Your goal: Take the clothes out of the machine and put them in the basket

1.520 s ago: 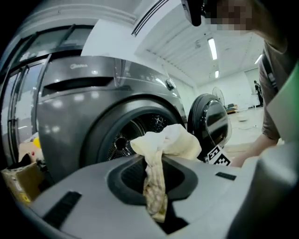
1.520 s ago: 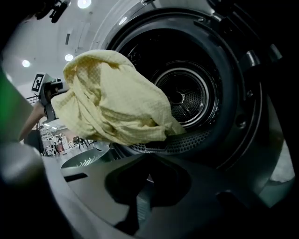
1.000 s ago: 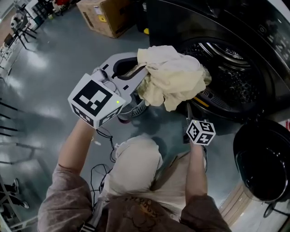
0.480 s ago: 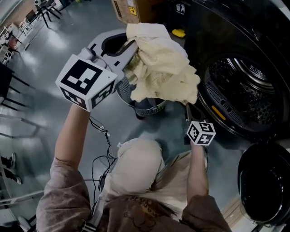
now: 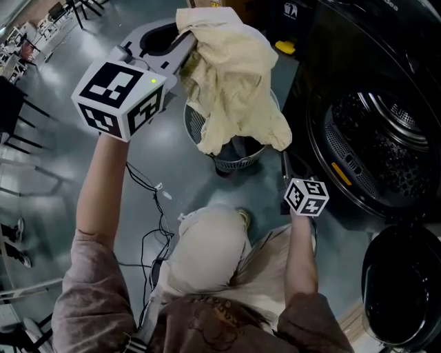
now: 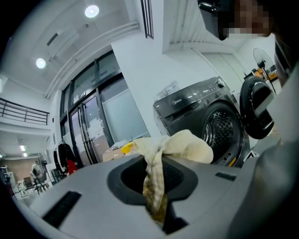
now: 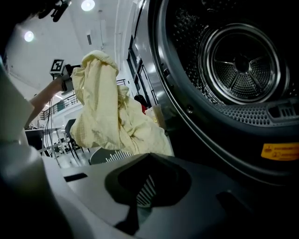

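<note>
Glossy grey floor, with a basket standing on it

The floor (image 5: 55, 179) carries a slatted grey basket (image 5: 234, 162), standing upright. Just right of the basket stands the dark machine (image 5: 324, 83), its round door swung open on the near side. Thin cables (image 5: 148, 196) trail loosely over the floor, left of the basket and nearer than it. A small yellow thing (image 5: 286, 47) lies beyond the basket, close by the machine's front. Well left of the basket, at the far edge, stand dark chairs (image 5: 76, 8).
</note>
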Available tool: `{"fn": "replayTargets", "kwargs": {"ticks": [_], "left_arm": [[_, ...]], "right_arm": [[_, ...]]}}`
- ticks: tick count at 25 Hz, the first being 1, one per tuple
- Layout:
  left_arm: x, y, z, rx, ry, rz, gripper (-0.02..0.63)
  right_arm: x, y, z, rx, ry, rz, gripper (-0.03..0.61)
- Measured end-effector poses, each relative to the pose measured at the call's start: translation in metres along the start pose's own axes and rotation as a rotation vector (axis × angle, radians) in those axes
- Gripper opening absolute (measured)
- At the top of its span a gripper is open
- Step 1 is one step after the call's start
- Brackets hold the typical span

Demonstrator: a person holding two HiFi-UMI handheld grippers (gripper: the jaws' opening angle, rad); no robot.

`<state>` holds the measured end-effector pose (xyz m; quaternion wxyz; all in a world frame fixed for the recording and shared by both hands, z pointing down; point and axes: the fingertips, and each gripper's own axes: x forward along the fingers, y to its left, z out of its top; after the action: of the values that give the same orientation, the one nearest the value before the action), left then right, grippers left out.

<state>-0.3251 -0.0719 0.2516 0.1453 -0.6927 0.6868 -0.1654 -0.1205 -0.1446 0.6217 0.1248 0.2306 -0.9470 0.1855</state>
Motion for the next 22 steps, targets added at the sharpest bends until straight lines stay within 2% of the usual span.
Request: {"fn": "replayTargets", "kwargs": {"ticks": [4, 8, 15, 19, 22], "left_arm": [[-0.002, 0.017, -0.001, 0.013, -0.001, 0.030, 0.050], [0.008, 0.009, -0.029, -0.014, 0.037, 0.013, 0.051], [0.039, -0.051, -0.128, -0.168, 0.162, -0.086, 0.051], [0.050, -0.095, -0.192, -0.262, 0.264, -0.150, 0.051], [0.054, -0.120, -0.231, -0.325, 0.327, -0.164, 0.052]], "right_arm": [[0.002, -0.002, -0.003, -0.002, 0.009, -0.010, -0.003], [0.003, -0.003, -0.004, -0.005, 0.010, -0.011, -0.003], [0.001, 0.000, -0.005, -0.017, 0.014, -0.010, -0.003], [0.004, 0.004, -0.004, -0.022, 0.014, 0.000, -0.003], [0.005, 0.004, -0.004, -0.029, 0.017, 0.005, -0.003]]}}
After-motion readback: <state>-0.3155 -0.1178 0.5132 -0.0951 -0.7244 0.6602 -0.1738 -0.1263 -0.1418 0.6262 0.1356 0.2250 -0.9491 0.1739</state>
